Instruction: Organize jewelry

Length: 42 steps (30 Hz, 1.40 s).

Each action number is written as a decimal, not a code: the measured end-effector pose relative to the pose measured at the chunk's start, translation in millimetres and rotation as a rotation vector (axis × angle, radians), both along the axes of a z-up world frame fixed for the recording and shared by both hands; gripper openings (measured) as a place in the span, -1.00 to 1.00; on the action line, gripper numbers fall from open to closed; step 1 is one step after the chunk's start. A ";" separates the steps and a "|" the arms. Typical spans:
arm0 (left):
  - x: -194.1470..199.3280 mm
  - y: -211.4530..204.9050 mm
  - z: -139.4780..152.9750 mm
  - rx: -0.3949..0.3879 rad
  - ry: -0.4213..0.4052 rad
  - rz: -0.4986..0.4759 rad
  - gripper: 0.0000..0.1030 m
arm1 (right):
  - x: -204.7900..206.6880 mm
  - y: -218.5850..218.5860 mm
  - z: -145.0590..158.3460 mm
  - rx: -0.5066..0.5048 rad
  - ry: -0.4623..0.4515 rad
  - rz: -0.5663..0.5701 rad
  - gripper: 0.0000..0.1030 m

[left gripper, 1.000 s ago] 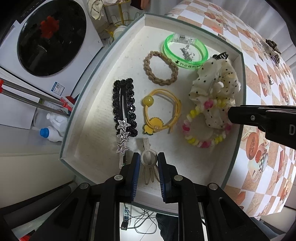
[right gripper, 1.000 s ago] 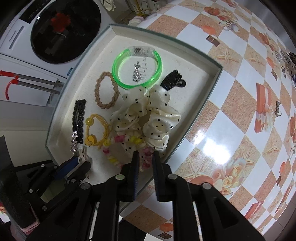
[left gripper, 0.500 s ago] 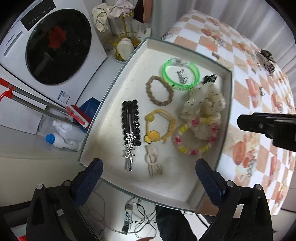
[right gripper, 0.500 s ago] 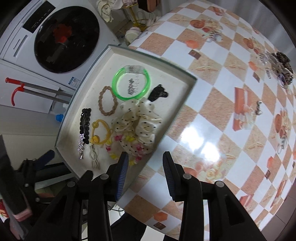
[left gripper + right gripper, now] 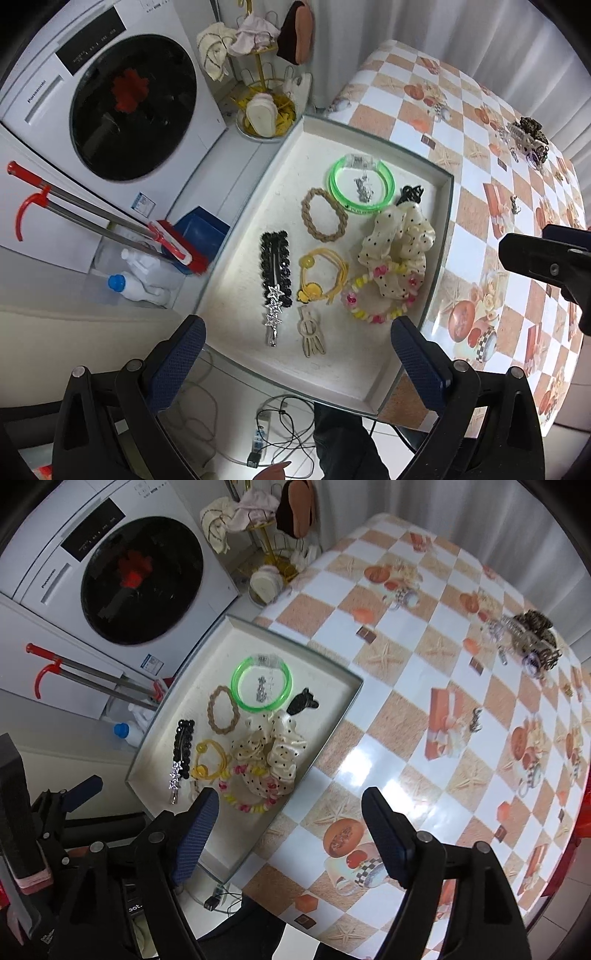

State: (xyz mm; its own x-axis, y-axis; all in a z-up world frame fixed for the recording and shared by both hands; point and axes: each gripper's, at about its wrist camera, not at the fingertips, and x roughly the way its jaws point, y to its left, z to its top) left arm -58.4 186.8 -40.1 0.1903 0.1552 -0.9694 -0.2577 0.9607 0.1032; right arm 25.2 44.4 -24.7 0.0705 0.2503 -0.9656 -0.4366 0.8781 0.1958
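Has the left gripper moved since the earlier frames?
Yes. The left gripper has risen off the tray, leaving the cream clip lying there, jaws wide.

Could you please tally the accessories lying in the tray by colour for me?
Black: 2, sequin clip and small claw clip
Green: 1, bangle
Yellow: 1, hair tie
Brown: 1, braided band
Cream: 2, scrunchie and clip
Silver: 2, star clip and charm
Pink-yellow: 1, beaded bracelet
Total: 10

Left tool (image 5: 295,343): points steeply downward, jaws spread fully wide, nothing between the blue pads.
Right tool (image 5: 290,821): points steeply downward, jaws opening, nothing gripped between the pads.
Relative position: the right tool's black finger shows at 3 o'clock in the left wrist view.
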 end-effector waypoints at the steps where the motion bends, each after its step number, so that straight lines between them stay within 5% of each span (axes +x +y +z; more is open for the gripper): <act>1: 0.1 -0.2 2.6 0.005 -0.002 0.002 1.00 | 0.1 0.4 2.4 -0.003 -0.007 0.000 0.71; 10: 1.5 1.7 31.9 0.009 -0.043 0.040 1.00 | -0.6 1.2 29.6 -0.055 -0.113 0.012 0.84; 42: -3.0 -4.9 53.6 0.006 -0.054 0.050 1.00 | 1.5 -0.4 47.9 -0.082 -0.110 0.022 0.84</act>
